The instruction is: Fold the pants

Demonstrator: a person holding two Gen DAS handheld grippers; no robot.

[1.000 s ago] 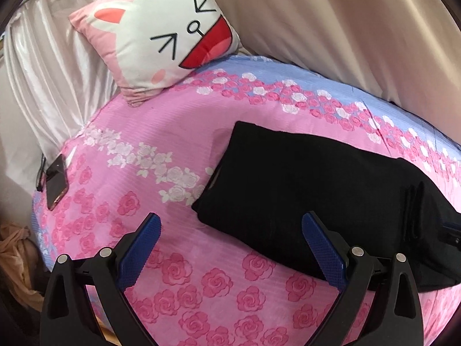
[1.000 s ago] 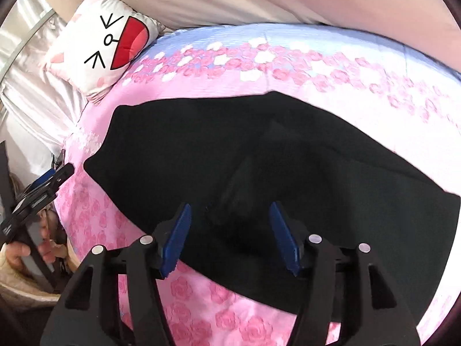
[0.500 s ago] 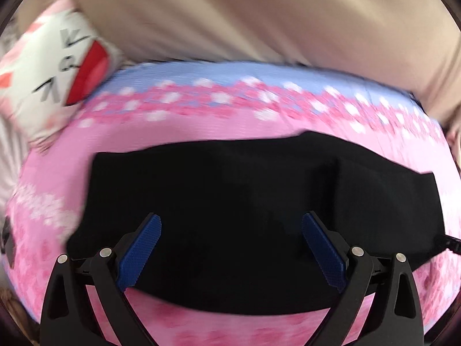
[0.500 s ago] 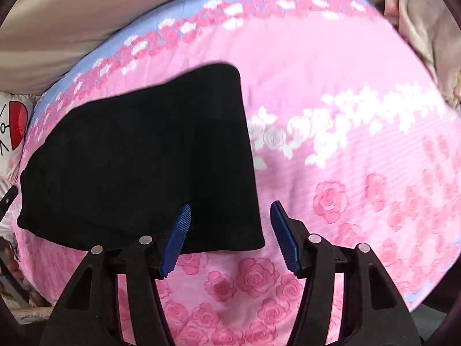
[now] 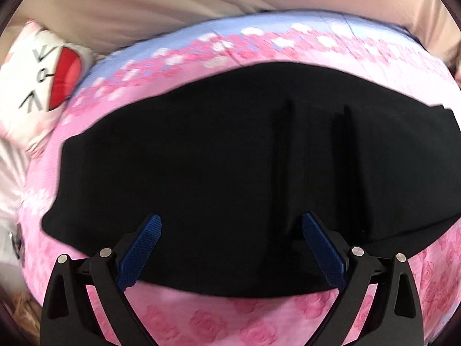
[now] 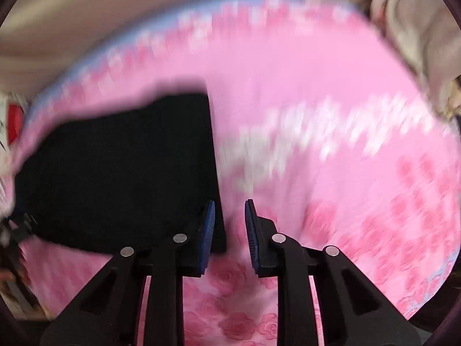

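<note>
Both grippers have swung rightward along the bed since a second ago: the cartoon pillow, then large and far-centre in the left wrist view, now sits at the far left edge. Black pants lie flat across the pink rose-print bedspread. Above them hangs the left gripper, jaws spread wide and empty as before. At the pants' near right corner the right gripper, earlier over the pants' middle, is closing, nothing pinched, only bedspread showing between its pads.
</note>
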